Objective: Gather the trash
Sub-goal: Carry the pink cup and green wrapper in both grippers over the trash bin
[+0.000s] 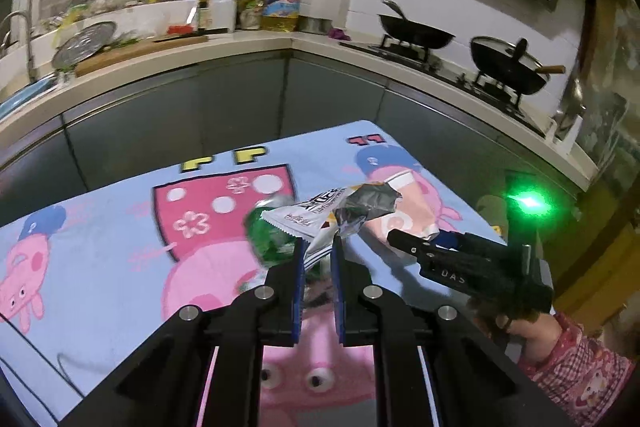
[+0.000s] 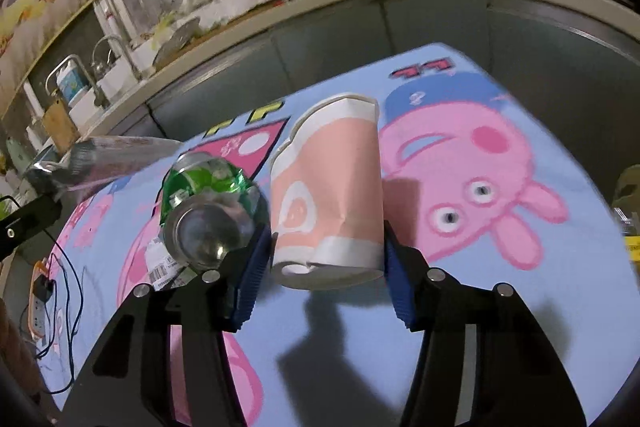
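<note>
My left gripper [image 1: 318, 243] is shut on a crumpled white and silver snack wrapper [image 1: 320, 211], held up over the table. Behind the wrapper a crushed green can [image 1: 268, 239] lies on the cartoon-pig tablecloth [image 1: 100, 247]. In the right wrist view my right gripper [image 2: 327, 231] has a pad pressed on each side of a dented pink and white paper cup [image 2: 328, 187], its base towards the camera. The green can [image 2: 208, 211] lies just left of the left finger. At the far left the left gripper [image 2: 24, 223] holds the wrapper [image 2: 108, 155].
A scrap with a barcode [image 2: 160, 267] lies under the can. A power strip with cables [image 2: 40, 299] sits at the table's left edge. Beyond the table runs a counter [image 1: 248, 51] with bottles, a sink and two black woks [image 1: 416, 35]. A hand in a patterned sleeve [image 1: 576, 367] holds the right gripper.
</note>
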Available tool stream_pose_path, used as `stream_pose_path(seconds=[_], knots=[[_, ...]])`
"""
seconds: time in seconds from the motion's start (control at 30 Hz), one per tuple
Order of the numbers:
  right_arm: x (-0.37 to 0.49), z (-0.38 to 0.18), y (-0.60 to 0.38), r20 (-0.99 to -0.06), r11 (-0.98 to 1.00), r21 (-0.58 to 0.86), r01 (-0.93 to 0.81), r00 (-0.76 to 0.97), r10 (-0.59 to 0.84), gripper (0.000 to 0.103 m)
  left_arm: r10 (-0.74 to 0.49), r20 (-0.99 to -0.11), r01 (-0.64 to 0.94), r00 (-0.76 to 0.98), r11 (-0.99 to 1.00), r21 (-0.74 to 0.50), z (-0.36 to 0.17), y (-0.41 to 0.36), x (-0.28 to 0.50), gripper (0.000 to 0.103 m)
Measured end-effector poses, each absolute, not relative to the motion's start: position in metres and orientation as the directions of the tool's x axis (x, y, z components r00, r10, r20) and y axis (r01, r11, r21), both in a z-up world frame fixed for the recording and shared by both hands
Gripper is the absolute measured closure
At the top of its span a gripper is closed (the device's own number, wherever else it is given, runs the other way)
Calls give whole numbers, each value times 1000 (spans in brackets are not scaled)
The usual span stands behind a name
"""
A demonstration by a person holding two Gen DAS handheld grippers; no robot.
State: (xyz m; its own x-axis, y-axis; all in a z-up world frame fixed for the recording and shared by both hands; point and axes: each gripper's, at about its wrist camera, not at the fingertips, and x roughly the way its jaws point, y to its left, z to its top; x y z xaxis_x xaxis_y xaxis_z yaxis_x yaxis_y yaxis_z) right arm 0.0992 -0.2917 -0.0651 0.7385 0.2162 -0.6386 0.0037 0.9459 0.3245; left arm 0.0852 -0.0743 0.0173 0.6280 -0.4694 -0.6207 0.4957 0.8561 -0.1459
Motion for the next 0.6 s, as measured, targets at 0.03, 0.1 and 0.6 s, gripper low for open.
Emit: stream_pose_path(seconds=[0.03, 0.1, 0.6], knots=[[94, -62, -297, -632, 945, 326, 17, 748, 205, 50, -476, -621, 509, 623, 849, -141, 18, -82, 84, 91], [84, -57, -314, -617, 943, 331, 46, 766, 179, 50, -496, -623, 544, 604, 829, -133, 21, -104, 83, 91], [-43, -67, -520, -612, 799, 393, 455, 778, -142, 50, -672, -661, 778, 334, 592, -210, 8, -334, 70, 91]])
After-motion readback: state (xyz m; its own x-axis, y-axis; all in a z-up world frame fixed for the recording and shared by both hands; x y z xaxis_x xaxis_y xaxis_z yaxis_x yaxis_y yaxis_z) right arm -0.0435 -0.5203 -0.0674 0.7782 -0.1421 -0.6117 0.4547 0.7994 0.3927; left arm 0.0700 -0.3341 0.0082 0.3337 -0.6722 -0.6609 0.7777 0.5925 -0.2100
